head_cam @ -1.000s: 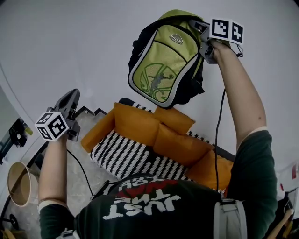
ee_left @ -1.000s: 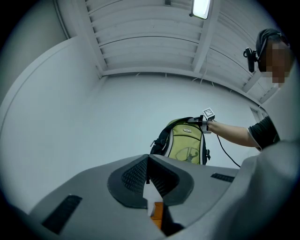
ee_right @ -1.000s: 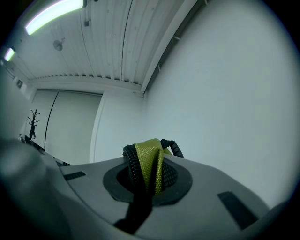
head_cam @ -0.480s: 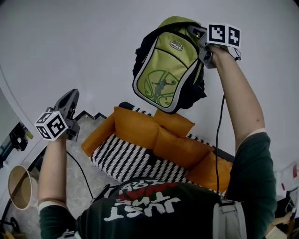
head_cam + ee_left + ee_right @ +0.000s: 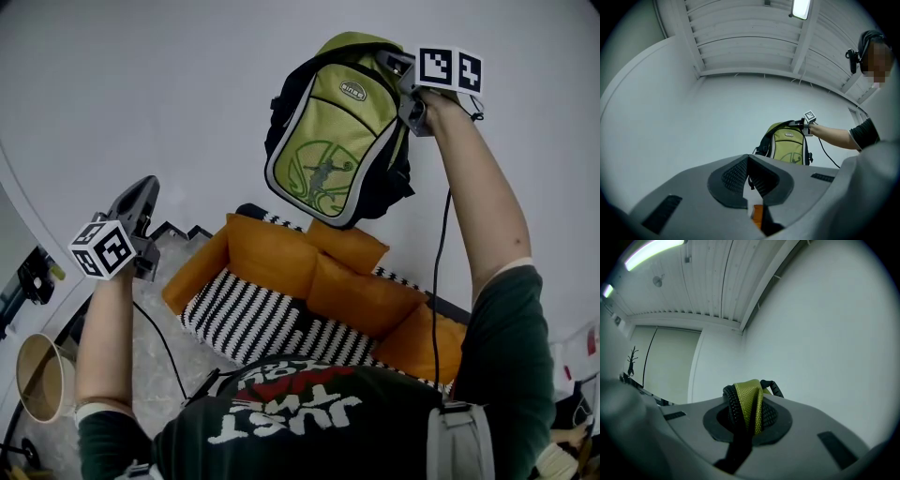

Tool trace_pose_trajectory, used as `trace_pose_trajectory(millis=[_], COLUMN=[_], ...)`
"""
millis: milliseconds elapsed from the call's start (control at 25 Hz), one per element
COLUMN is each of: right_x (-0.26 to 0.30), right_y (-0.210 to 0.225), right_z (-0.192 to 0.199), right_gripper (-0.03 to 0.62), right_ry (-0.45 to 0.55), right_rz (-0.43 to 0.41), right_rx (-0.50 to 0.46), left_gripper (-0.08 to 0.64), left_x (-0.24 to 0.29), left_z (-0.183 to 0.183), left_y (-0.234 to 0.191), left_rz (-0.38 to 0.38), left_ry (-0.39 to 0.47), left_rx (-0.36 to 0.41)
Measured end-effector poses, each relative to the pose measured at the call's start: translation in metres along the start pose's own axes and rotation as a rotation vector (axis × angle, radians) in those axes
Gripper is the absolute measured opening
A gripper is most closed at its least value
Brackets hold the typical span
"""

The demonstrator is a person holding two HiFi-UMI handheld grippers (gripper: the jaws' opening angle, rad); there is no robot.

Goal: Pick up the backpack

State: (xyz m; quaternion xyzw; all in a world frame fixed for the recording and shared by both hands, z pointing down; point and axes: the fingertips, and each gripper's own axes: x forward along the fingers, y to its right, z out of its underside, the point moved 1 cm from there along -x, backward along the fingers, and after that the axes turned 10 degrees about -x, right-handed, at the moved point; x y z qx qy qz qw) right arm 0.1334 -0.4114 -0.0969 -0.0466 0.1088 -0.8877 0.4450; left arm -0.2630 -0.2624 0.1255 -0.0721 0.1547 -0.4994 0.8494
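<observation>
One hold | your right hand-held gripper (image 5: 389,61) clamped on lime-green fabric backpack (image 5: 328,131) top loop (image 5: 750,404), upper right | pack hangs below it | left hand-held gripper (image 5: 143,190) closed, empty

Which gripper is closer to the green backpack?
Right. The right gripper is clamped on the top strap of the backpack; the left gripper is lower and well apart from it.

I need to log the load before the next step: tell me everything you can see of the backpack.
The backpack is lime green fabric with pale piping, black sides and straps, a small logo patch and a printed figure on its front. It hangs clear in the air, tilted, before a white wall. Only the right gripper touches it, shut on its green top loop.
</observation>
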Motion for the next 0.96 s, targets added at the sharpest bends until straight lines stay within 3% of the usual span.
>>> trace_pose_trajectory(millis=[960], right_x=[-0.0007], right_y=[-0.0030], right_z=[-0.0013], right_gripper=[0.054], right_ry=[-0.001], right_rz=[-0.002], right_rx=[-0.027], left_gripper=[0.000], left_x=[0.0011], left_z=[-0.0003], left_y=[-0.0005], left_rz=[-0.002], left_ry=[-0.006], left_rx=[0.009])
